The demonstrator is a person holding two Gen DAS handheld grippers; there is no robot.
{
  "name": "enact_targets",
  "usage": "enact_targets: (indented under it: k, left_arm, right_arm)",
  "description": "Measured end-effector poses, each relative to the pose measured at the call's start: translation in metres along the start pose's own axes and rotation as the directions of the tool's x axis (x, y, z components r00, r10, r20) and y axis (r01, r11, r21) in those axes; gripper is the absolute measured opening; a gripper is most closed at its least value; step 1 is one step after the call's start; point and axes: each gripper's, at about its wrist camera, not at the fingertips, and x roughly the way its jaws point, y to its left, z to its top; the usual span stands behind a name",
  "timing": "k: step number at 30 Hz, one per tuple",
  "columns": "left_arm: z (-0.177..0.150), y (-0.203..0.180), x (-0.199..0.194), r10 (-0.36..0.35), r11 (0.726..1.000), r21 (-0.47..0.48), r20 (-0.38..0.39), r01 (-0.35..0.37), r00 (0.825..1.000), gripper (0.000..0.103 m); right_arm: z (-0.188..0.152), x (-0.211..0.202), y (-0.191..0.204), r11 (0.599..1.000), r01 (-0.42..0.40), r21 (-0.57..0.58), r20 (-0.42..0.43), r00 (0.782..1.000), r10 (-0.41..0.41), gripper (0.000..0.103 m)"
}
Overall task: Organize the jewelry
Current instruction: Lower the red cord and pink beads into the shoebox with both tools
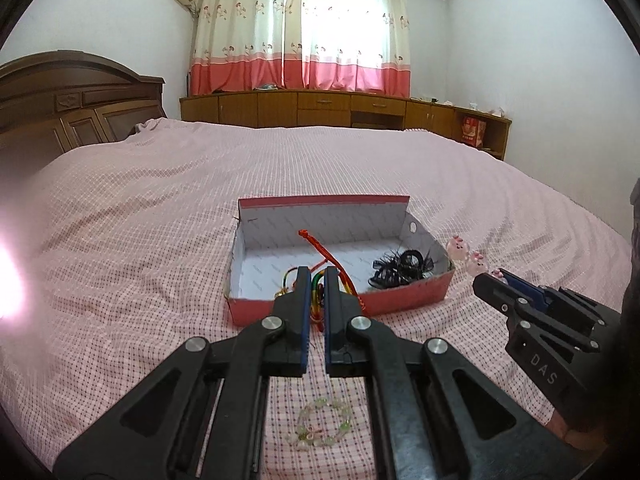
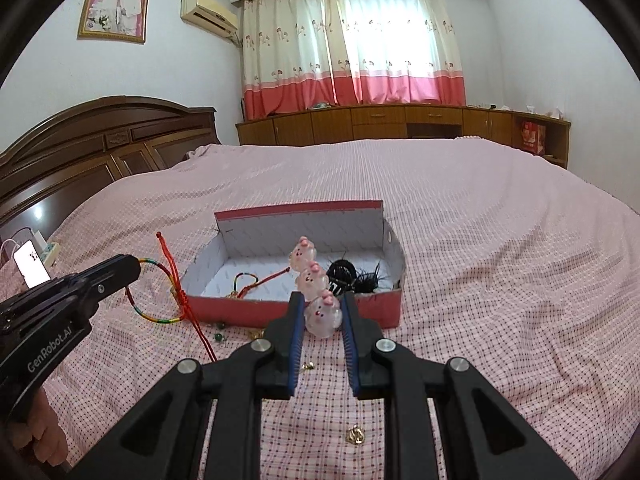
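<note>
Just short of the red box's (image 1: 340,300) near wall, in the left wrist view, the left gripper (image 1: 318,280) has its fingers clenched on a rainbow cord bracelet (image 1: 316,285), whose red tails (image 1: 320,250) trail over the wall into the box. Beside the box's right corner, the right gripper (image 1: 494,276) pinches a string of pink pig beads (image 1: 468,256). A pale bead bracelet (image 1: 324,426) lies on the bed (image 1: 120,240), nearer the camera than the box.

Before the same box (image 2: 240,312) in the right wrist view, the right gripper's (image 2: 322,312) fingers grasp the lowest pig bead, the pig beads (image 2: 310,276) standing upright with their long axis vertical. Left of the box, the left gripper (image 2: 134,266) holds the rainbow cord bracelet (image 2: 160,292). Both loads likely need only a short carry forward; the right looks nearer to the opening.
</note>
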Motion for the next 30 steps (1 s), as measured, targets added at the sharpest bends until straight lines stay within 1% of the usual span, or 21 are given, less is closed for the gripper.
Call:
enact_targets:
  k: [8,17,30]
  left_arm:
    - [0.011,0.001,0.013,0.022,1.0,0.01,0.02,-0.022,1.0,0.0]
    - [0.021,0.002,0.032,0.022,1.0,-0.013,0.033,-0.022,0.999,0.0]
    - [0.026,0.008,0.082,0.052,0.998,-0.04,0.01,-0.051,0.999,0.0]
  right_arm:
    - [0.012,0.011,0.0,1.0,-0.001,0.001,0.016,1.0,0.001,0.02]
    - [0.025,0.031,-0.001,1.0,-0.008,0.007,0.023,1.0,0.008,0.02]
    - [0.035,0.076,-0.01,1.0,0.016,0.012,0.005,1.0,-0.016,0.02]
